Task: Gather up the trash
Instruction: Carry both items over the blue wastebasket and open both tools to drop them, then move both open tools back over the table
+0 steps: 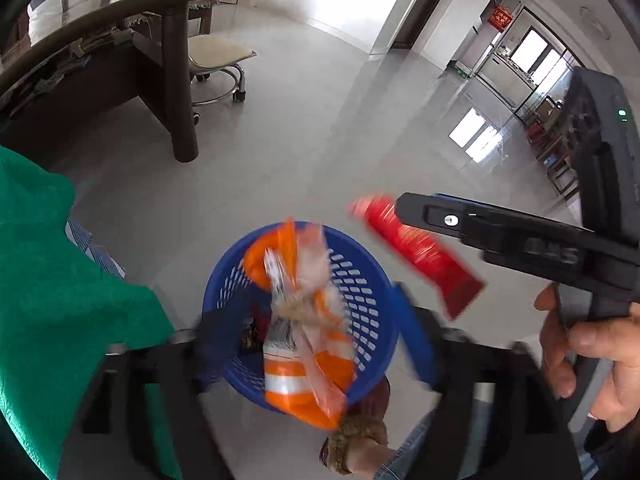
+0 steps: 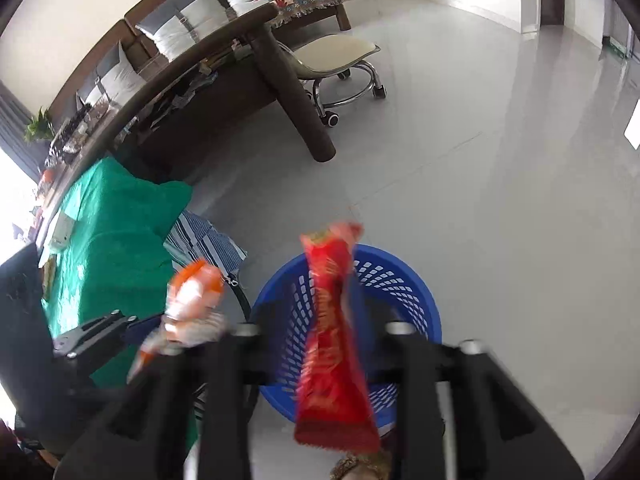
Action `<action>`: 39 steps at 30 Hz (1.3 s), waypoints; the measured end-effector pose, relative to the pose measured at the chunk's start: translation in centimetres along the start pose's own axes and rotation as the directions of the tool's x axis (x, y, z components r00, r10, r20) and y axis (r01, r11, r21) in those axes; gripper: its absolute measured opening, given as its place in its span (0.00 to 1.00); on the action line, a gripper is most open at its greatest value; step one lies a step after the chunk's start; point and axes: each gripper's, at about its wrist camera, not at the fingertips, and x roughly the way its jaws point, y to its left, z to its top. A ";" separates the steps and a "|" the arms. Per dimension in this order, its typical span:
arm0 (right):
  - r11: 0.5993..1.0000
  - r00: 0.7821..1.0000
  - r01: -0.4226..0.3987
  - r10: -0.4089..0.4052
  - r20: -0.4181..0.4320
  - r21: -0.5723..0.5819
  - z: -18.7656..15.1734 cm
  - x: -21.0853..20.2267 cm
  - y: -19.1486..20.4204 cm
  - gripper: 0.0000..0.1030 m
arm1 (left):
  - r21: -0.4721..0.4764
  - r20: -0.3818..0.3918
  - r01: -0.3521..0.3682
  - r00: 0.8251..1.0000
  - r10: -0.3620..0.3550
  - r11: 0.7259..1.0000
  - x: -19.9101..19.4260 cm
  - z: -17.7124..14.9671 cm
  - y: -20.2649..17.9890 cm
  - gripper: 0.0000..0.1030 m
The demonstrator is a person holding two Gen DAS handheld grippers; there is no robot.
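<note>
— Where's the rubbish at this moment?

— Both pieces are in the air over the blue basket (image 1: 372,280), which stands on the pale tiled floor (image 1: 304,128). The orange-and-white wrapper (image 1: 304,320) hangs between the fingers of the left claw (image 1: 316,328), right above the basket's mouth. It's blurred, so I can't make out any print on it.

— And the other one?

— The red wrapper (image 2: 334,344) hangs lengthwise in front of the right claw (image 2: 324,332), its top over the basket's near rim. From the left camera you see it sticking out past the tip of that claw, just beside the basket.

— Are the claws pinching them?

— The left one's fingers stand wide apart and blurred, with the wrapper loose in the gap; I'd call it wide. The right I honestly can't tell: the wrapper covers the fingertips.

— Anything else about?

— A worktop under a green cloth (image 2: 116,232) just to the left, with striped fabric (image 2: 204,240) below it, a dark wooden table (image 2: 224,40) farther back, and a cream wheeled stool (image 2: 340,60) beside its leg. There's something dark down in the basket's bottom.
</note>
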 end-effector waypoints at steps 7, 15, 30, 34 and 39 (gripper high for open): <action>0.997 0.989 0.079 -0.076 0.131 -0.020 0.6 -3.3 0.3 0.67 | -0.014 0.098 -0.008 0.995 0.009 1.000 -2.7 0.7 -0.2 0.90; 0.955 0.913 0.241 -0.162 0.374 -0.175 -0.2 -7.6 5.9 0.85 | 0.000 0.248 -0.108 0.963 0.104 0.994 -13.5 -3.5 1.2 0.95; 0.854 0.947 0.029 0.142 0.287 -0.519 -8.0 -4.5 25.1 0.92 | -0.343 0.185 -0.382 0.868 0.461 0.858 -28.2 -20.7 16.7 0.95; 0.782 0.971 -0.097 0.210 0.115 -0.616 -12.3 -1.2 31.6 0.92 | -0.415 0.166 -0.419 0.838 0.520 0.808 -31.0 -23.3 20.0 0.95; 0.678 0.982 -0.141 0.191 -0.013 -0.722 -16.6 2.3 37.5 0.92 | -0.472 0.162 -0.431 0.815 0.556 0.769 -33.5 -25.5 23.1 0.95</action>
